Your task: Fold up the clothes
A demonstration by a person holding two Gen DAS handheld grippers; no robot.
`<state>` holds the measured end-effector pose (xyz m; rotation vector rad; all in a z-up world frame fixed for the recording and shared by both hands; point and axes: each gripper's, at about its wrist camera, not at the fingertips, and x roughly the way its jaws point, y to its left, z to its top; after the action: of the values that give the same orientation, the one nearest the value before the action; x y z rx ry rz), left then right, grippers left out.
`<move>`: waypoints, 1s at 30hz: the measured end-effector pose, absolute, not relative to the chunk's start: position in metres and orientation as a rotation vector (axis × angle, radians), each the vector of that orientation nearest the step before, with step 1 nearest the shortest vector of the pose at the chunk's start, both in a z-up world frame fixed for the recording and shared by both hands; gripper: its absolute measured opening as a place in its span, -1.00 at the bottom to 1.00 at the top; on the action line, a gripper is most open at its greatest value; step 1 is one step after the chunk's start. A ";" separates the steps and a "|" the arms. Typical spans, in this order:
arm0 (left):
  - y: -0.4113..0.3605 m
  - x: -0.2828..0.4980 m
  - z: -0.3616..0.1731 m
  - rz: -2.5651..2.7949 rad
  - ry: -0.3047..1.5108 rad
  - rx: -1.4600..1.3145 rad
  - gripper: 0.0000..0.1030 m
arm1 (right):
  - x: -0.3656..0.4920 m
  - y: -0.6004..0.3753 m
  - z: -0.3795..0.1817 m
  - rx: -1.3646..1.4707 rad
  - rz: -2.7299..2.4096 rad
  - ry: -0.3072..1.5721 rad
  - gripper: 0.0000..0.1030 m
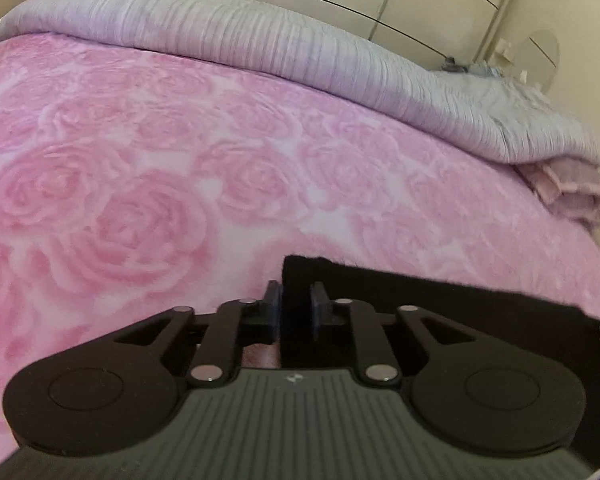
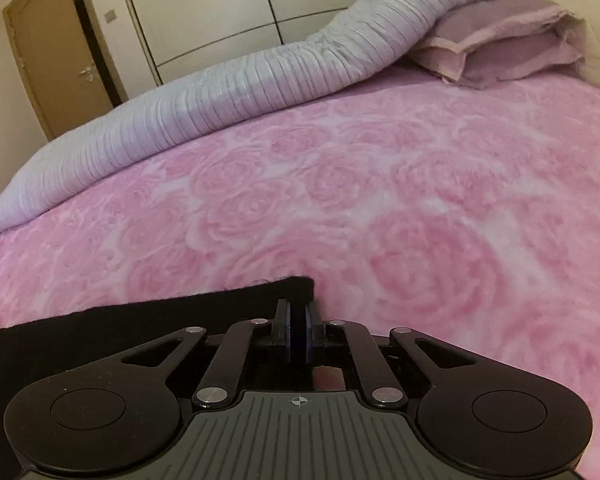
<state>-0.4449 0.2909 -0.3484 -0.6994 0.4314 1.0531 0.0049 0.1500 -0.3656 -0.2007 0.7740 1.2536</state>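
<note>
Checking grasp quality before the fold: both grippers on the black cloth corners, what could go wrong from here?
1. The left gripper has the black cloth only near its corner; it may slip out when lifted.
2. The right gripper bites the very edge of that corner, so it could pull free.
3. The fuzzy pink blanket may drag the cloth.
</note>
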 end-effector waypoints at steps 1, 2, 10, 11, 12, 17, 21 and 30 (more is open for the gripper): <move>0.289 -0.448 -0.343 1.061 0.415 -0.706 -0.69 | 0.005 0.149 -0.362 -0.208 1.250 0.776 -0.82; 0.285 -0.450 -0.336 1.083 0.402 -0.691 -0.72 | 0.005 0.148 -0.358 -0.215 1.247 0.778 -0.71; 0.252 -0.396 -0.308 0.990 0.515 -0.424 -0.68 | -0.066 0.148 -0.325 -0.456 1.331 0.501 -0.45; 0.251 -0.384 -0.314 0.950 0.554 -0.402 -0.68 | -0.078 0.153 -0.329 -0.510 1.383 0.489 -0.45; 0.252 -0.376 -0.323 0.935 0.589 -0.370 -0.69 | -0.088 0.158 -0.336 -0.563 1.408 0.474 -0.44; 0.270 -0.369 -0.357 0.941 0.645 -0.325 -0.72 | -0.086 0.175 -0.369 -0.644 1.420 0.493 -0.44; 0.284 -0.393 -0.358 0.995 0.619 -0.360 -0.94 | -0.047 0.173 -0.374 -0.605 1.246 0.480 -0.27; 0.220 -0.411 -0.317 1.029 0.577 -0.380 -0.89 | -0.034 0.102 -0.326 -0.302 1.308 0.643 -0.09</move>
<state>-0.4112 0.2202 -0.3169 -0.3804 0.5774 1.0290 -0.0342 0.1016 -0.3260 -0.3020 0.6435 1.3084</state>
